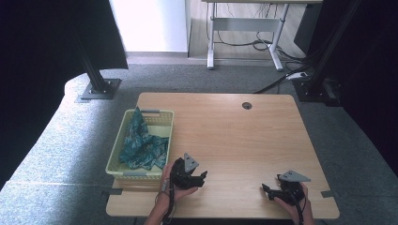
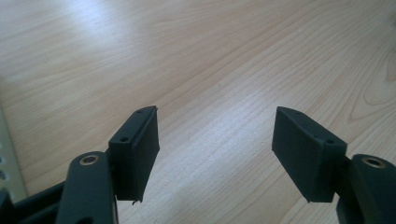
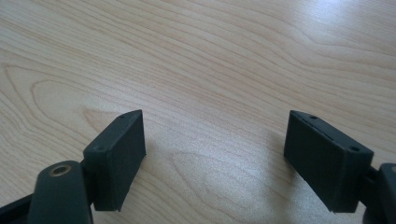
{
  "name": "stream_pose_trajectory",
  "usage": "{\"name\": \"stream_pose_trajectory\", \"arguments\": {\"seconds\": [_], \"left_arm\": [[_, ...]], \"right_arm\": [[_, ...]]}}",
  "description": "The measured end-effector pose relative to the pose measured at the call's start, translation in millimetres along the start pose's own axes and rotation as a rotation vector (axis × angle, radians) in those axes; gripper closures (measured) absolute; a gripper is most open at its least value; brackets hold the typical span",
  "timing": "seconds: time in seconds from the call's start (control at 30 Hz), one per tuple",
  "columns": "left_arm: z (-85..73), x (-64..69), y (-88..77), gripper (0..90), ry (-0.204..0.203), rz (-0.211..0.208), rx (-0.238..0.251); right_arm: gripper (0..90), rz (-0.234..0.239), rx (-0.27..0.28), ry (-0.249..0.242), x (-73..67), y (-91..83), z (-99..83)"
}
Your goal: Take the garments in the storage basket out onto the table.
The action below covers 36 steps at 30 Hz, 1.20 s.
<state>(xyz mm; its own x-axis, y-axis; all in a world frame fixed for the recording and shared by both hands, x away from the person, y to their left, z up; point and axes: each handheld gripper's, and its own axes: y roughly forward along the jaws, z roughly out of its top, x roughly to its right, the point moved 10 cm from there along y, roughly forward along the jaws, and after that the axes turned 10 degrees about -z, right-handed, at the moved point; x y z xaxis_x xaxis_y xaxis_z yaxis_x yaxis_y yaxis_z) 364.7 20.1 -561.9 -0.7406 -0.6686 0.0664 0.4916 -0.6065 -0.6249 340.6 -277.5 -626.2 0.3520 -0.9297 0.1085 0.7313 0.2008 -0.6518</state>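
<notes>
One bench [image 1: 234, 136] carries one yellow basket [image 1: 164, 123], and one crumpled teal cloth [image 1: 141, 145] lies in that basket. Two hand-held grippers are over the bench: the left hand-held gripper [image 1: 202, 176] and the right hand-held gripper [image 1: 266, 189], each with two black jaws standing apart with nothing between them. One round hole [image 1: 247, 105] sits near the bench's far edge.

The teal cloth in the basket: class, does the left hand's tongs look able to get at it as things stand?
Probably yes. The left tongs stand open and empty just beside the basket, whose top is open, and the cloth lies heaped above its rim with nothing over it or between them.
</notes>
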Motion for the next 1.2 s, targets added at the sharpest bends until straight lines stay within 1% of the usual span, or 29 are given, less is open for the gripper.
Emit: {"name": "stream_pose_trajectory", "arguments": {"seconds": [0.1,0.17,0.23,0.4,0.5,0.57,0.6,0.7,0.97,1.2], "left_arm": [[-0.5,-3.4,-3.3,32.3,-0.015,-0.005,0.007],[-1.4,-6.4,-5.4,32.3,-0.02,0.002,0.004],[-1.7,-8.8,-7.7,32.8,-0.015,0.014,-0.003],[2.6,-8.0,-11.9,32.6,-0.016,0.009,-0.001],[5.2,-5.5,-14.7,32.9,-0.031,-0.003,0.013],[5.7,-5.6,-16.4,32.7,-0.027,0.008,0.019],[5.5,-5.8,-17.1,32.5,-0.031,0.008,0.023],[3.9,-7.9,-18.9,32.6,-0.047,0.008,0.023],[3.8,-12.8,-25.4,33.0,-0.05,0.016,0.021],[7.8,-18.4,-27.9,32.5,-0.06,0.024,0.028]], "right_arm": [[19.7,0.004,0.0,-0.003,-0.2,0.6,0.5],[19.8,0.003,0.0,-0.003,-0.3,0.5,0.4],[19.7,0.002,0.0,-0.002,-0.2,0.3,0.3],[19.8,-0.005,0.0,0.004,0.1,-0.5,-0.4],[19.8,-0.009,-0.002,0.007,0.2,-2.1,-1.9],[19.8,-0.008,0.0,0.006,0.0,-2.8,-2.4],[19.8,-0.007,-0.001,0.006,0.0,-3.2,-2.7],[19.8,-0.006,-0.001,0.006,-0.2,-4.2,-3.6],[19.8,-0.007,0.0,0.006,-0.4,-5.9,-5.2],[19.8,-0.008,0.0,0.008,-0.4,-6.1,-5.4]]}}
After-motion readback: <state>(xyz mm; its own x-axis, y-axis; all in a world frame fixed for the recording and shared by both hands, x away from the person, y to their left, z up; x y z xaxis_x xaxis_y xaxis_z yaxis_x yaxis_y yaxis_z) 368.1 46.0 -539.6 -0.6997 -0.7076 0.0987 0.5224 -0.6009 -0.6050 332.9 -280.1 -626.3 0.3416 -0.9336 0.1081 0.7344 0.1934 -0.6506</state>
